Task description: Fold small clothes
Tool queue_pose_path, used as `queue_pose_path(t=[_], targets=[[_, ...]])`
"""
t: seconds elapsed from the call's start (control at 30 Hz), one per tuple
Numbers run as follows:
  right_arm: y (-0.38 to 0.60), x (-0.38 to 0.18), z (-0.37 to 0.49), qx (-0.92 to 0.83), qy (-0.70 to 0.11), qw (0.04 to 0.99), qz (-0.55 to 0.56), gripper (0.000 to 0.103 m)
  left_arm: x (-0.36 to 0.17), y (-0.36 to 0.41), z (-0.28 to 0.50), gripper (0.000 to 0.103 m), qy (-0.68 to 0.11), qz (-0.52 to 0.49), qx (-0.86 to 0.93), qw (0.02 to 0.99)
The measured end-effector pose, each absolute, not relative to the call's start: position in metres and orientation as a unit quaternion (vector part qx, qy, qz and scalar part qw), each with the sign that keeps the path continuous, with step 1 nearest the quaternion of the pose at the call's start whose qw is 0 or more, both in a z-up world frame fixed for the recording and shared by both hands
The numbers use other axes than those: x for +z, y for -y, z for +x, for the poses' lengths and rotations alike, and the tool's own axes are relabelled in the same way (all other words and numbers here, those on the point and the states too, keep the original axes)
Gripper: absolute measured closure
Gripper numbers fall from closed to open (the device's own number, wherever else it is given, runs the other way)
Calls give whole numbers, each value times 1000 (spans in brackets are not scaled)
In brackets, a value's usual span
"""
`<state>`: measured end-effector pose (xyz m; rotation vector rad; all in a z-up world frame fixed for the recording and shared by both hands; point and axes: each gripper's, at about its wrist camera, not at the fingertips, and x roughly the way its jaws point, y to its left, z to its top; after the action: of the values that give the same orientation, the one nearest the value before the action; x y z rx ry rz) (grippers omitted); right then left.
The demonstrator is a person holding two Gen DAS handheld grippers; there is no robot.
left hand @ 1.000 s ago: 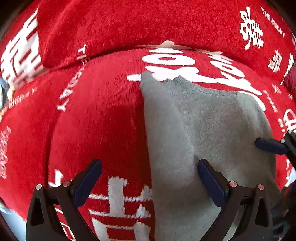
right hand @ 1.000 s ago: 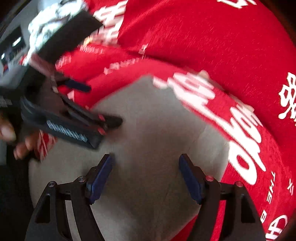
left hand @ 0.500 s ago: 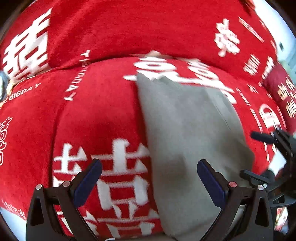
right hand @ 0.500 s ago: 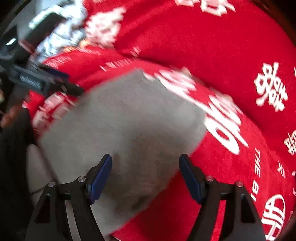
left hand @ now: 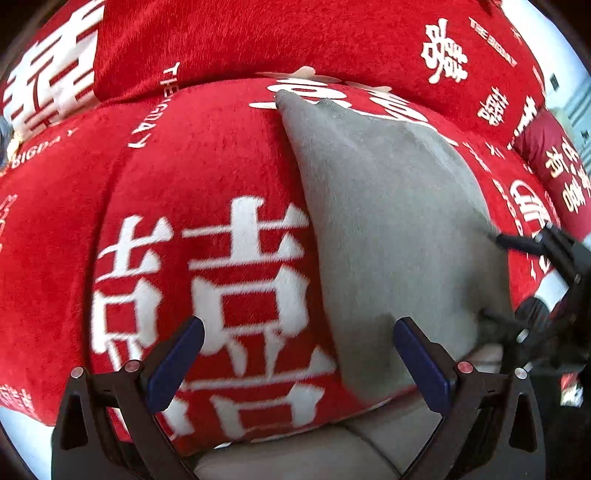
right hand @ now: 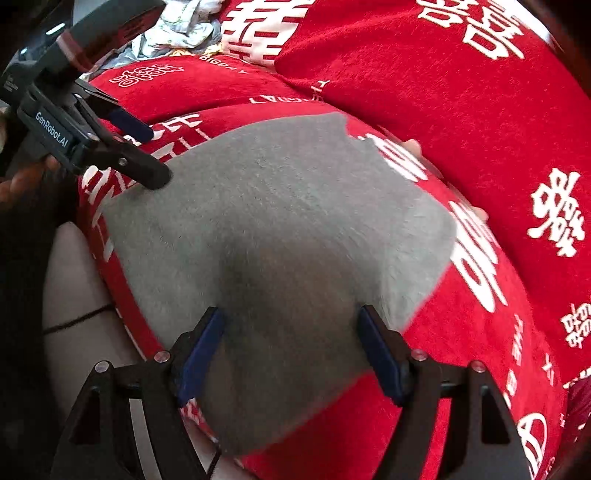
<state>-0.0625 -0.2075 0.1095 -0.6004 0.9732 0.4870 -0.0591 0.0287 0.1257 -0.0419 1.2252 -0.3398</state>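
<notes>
Grey garment (right hand: 280, 236) lies folded on the red cushion (left hand: 207, 177), both grippers, left gripper (left hand: 295, 365) and right gripper (right hand: 291, 350), held open and empty above it; edges should be squared before any regrasp

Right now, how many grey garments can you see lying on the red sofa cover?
1. The grey garment lies flat on the red sofa cover, in front of both cameras. More pale clothes are bunched far behind; others may be hidden.
</notes>
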Motion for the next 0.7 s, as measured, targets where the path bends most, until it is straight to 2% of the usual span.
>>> queue_pose_path(t=[0.2, 0.5, 0.53, 0.6, 0.7], targets=[[225, 114, -91, 226, -486, 817, -210, 25, 118, -32, -97, 0, -574, 44, -180, 797], [235, 94, -95, 221, -525, 813, -123, 25, 99, -20, -85, 0, -581, 38, -158, 798], [237, 93, -94, 219, -527, 813, -115, 26, 99, -22, -85, 0, -582, 29, -157, 797], [243, 94, -91, 215, -528, 816, -94, 51, 98, -27, -87, 0, -586, 12, -152, 796], [252, 94, -88, 213, -536, 815, -61, 55, 101, -25, -90, 0, -582, 14, -155, 798]])
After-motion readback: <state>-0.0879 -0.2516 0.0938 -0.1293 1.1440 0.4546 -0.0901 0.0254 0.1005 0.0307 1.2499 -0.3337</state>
